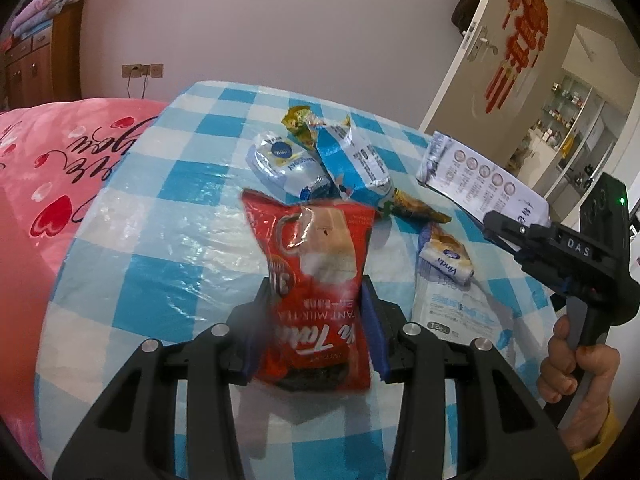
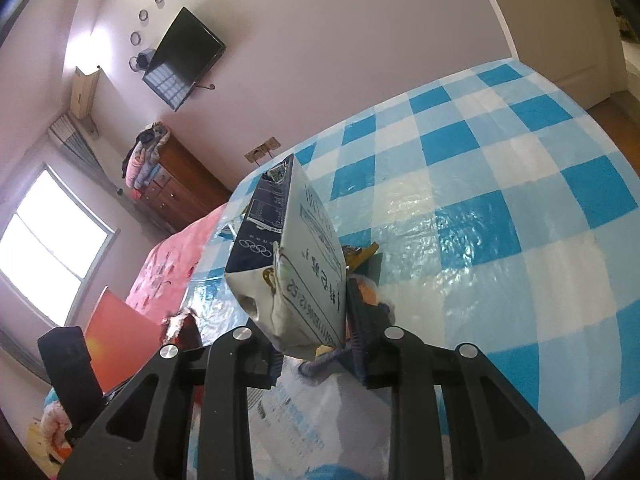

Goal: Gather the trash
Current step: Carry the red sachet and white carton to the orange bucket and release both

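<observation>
A red instant milk tea bag (image 1: 316,248) stands up between the blue pads of my left gripper (image 1: 316,292), which is shut on its lower part. My right gripper (image 2: 310,320) is shut on a white and dark blue drink carton (image 2: 296,240), held off the checked table (image 2: 500,200). In the left wrist view the same carton (image 1: 472,172) hangs at the right in the right gripper (image 1: 496,220), held by a person's hand (image 1: 568,364). More trash lies behind the bag: a silver-blue wrapper (image 1: 288,164), a blue snack bag (image 1: 356,160) and a Vinda tissue pack (image 1: 448,260).
The table wears a blue and white checked plastic cloth (image 1: 160,200). A pink heart-print bedspread (image 1: 48,152) borders it on the left. A flat white tissue packet (image 1: 452,312) and a brown wrapper (image 1: 416,208) lie at the right. An open door (image 1: 500,60) stands beyond.
</observation>
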Available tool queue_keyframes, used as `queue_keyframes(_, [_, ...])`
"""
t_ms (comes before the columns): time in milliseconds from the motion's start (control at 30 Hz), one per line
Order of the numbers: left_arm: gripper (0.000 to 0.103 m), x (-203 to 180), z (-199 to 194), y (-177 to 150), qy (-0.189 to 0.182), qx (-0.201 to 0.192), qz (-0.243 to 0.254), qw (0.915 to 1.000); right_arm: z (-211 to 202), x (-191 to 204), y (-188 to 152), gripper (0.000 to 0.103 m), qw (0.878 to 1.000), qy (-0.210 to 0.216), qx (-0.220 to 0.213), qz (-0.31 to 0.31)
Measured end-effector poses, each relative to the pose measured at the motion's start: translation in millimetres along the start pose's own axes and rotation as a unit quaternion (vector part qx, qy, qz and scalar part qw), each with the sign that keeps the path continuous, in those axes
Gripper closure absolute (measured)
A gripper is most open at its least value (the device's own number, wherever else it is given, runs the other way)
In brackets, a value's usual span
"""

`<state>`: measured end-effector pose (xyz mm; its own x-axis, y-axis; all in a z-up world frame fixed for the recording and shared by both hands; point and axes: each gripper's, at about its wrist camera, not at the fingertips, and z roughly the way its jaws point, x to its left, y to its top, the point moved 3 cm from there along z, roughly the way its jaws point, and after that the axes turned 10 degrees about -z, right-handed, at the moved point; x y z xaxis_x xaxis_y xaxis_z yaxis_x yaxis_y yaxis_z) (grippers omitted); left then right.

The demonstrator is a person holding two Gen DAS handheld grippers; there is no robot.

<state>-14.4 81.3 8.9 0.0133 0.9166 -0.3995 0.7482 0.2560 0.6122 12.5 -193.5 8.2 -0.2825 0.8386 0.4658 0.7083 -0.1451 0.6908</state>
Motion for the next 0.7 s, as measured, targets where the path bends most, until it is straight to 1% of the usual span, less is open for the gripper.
queue_keyframes(400, [0.063,8,-24,3,-0.017,-0.017,-0.009,0.9997,-14,33,-14,0.075,1.0,0.014,0.013,-0.018])
queue_keyframes(700, [0.063,16,-58,13,-0.026,-0.05,-0.016,0.9983,-15,73,-17,0.075,0.998,0.057,0.026,-0.028])
